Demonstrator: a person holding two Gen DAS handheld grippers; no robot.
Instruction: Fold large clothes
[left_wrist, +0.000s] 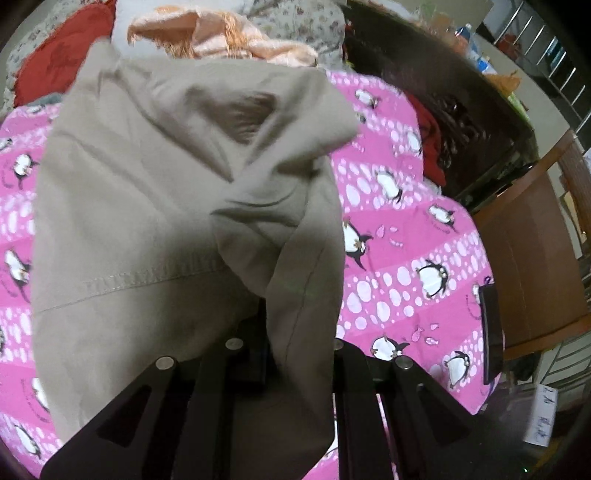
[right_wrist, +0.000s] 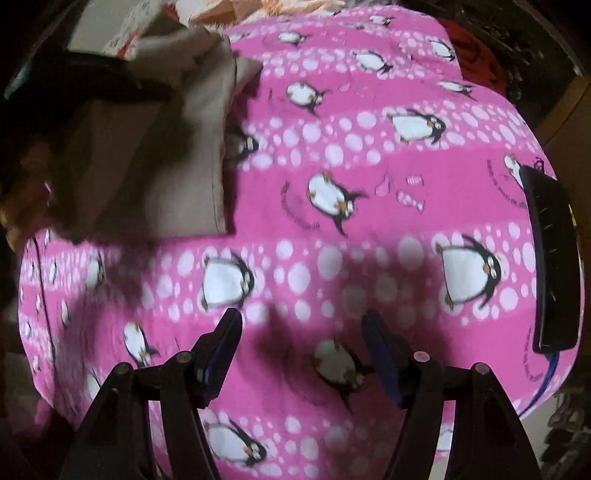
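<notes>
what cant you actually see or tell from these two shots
- Left tool tips: left wrist view, buried under the beige garment.
- Garment's full shape: cut off by the left edge in the right wrist view, blurred in both.
- Print beside the penguins on the pink blanket: too small and blurred.
- Black object at the blanket's edge: unidentifiable.
</notes>
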